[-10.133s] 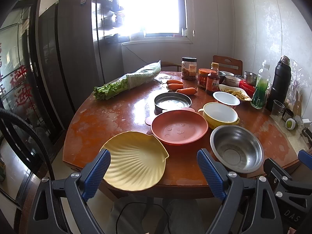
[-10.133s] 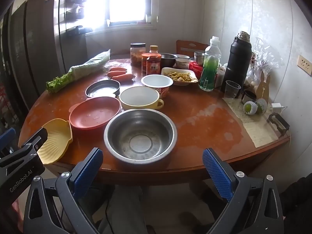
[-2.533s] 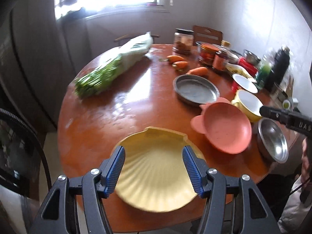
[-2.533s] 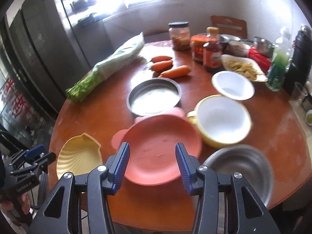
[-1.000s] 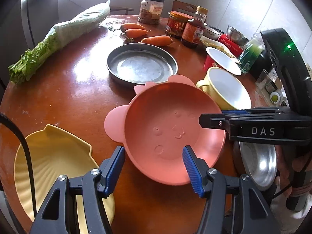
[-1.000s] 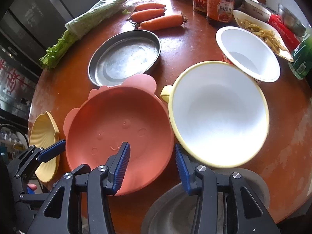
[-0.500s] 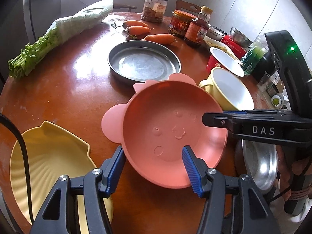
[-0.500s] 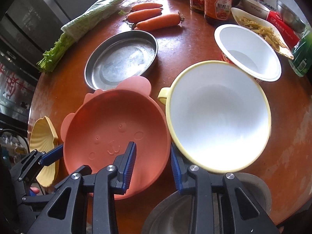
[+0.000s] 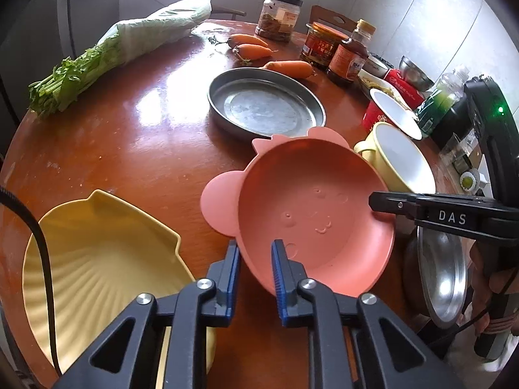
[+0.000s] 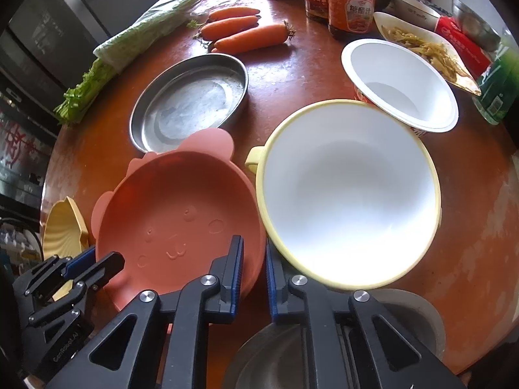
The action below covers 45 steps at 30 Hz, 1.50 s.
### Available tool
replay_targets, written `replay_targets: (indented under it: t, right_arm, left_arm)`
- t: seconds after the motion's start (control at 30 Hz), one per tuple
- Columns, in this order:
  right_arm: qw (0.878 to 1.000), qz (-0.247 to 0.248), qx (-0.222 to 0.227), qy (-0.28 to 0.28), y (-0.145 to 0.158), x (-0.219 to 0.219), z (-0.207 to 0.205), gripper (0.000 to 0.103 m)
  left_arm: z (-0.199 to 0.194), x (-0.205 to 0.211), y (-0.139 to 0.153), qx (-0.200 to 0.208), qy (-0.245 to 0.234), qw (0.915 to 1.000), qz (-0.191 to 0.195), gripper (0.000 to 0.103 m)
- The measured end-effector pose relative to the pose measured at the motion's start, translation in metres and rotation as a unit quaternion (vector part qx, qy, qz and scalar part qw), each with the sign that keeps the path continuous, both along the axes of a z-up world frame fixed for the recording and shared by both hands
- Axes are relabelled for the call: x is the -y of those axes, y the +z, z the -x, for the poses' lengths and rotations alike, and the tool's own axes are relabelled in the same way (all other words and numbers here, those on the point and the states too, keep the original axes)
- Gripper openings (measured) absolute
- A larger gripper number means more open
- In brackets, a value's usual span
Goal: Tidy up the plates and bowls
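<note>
Change: both tools have gone from spread to pinching.
Left gripper (image 9: pixel 255 261): closing, I see the pink plate (image 9: pixel 311 214) rim between its pads.
Right gripper (image 10: pixel 254 261): pressed on the opposite rim.
Plate: on the table (image 9: pixel 129 136), beside the yellow shell plate (image 9: pixel 97 259).
Meaning: I judge a lift is ready, probably stacking.

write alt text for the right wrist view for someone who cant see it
The right gripper clamps the near rim of a pink bowl on a wooden table, while the left gripper grips its opposite rim. A yellow bowl sits just right of it, with a steel pan and carrots behind.
</note>
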State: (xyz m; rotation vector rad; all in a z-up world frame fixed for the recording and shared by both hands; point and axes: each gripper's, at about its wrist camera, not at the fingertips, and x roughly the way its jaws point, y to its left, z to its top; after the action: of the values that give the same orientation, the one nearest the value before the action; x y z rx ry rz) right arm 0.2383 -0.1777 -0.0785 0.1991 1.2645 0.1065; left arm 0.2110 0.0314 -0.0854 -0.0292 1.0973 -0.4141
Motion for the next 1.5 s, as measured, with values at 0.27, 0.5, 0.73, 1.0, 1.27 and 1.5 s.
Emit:
replay_targets:
  t: [0.27, 0.5, 0.73, 1.0, 1.27, 1.5]
  right_arm:
    - [1.000, -0.019, 0.004, -0.009, 0.000, 0.006, 0.001, 0.007]
    - [1.000, -0.018, 0.018, -0.010, 0.009, 0.003, 0.005, 0.007]
    - [0.999, -0.014, 0.038, -0.002, 0.029, -0.008, 0.014, 0.007]
    - [0.997, -0.006, 0.069, 0.016, 0.054, -0.035, 0.032, 0.008]
    - [0.996, -0.021, 0.080, 0.043, 0.064, -0.073, 0.049, 0.009]
    - [0.994, -0.027, 0.080, 0.063, 0.064, -0.107, 0.053, 0.009]
  left_arm:
    - [0.001, -0.005, 0.003, 0.002, 0.008, 0.9999, 0.013, 0.016]
    - [0.007, -0.009, 0.012, 0.016, 0.012, 0.9997, 0.017, 0.016]
    - [0.017, -0.020, 0.027, 0.032, 0.018, 0.9992, 0.015, 0.016]
    - [0.033, -0.044, 0.045, 0.054, 0.034, 0.9979, 0.008, 0.016]
    - [0.051, -0.086, 0.055, 0.064, 0.062, 0.9960, 0.006, 0.016]
    - [0.062, -0.116, 0.060, 0.071, 0.079, 0.9944, 0.000, 0.016]
